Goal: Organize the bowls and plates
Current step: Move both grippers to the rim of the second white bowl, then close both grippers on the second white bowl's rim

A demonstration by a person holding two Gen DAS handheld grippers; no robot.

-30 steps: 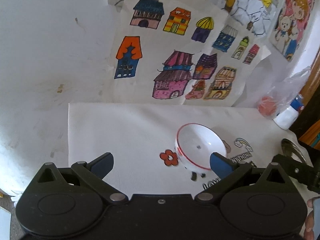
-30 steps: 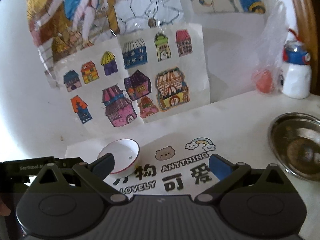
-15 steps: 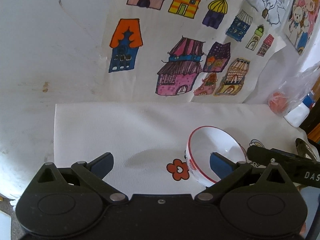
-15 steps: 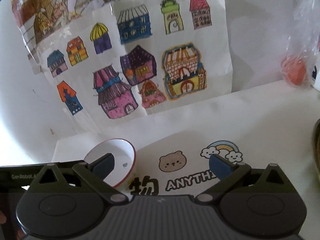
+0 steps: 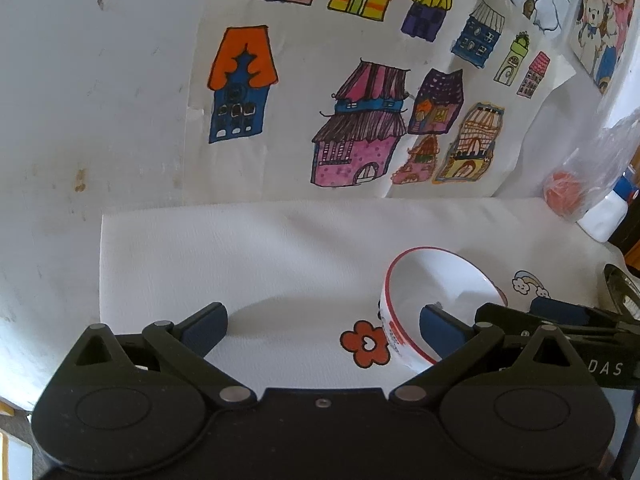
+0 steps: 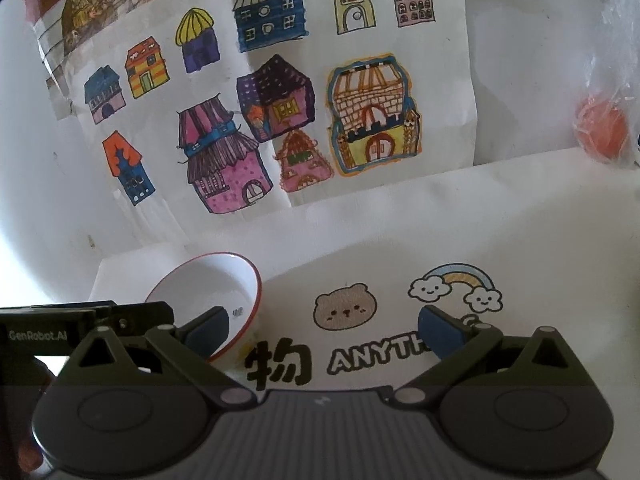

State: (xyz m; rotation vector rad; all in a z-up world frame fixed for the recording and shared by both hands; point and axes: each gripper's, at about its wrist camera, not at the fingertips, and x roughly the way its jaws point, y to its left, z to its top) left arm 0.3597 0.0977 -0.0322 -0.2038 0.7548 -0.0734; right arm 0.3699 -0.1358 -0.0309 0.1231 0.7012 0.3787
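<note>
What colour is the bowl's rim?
Red, a thin line around the white bowl; clearest in the left wrist view.

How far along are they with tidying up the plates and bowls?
It looks like an early stage. Nothing appears stacked or put away yet. The white bowl with the red rim sits on the white cloth, tipped to one side. Both the left gripper and the right gripper are open and empty, close to the bowl. Picking it up is left, and a metal dish shows at the edge.
</note>
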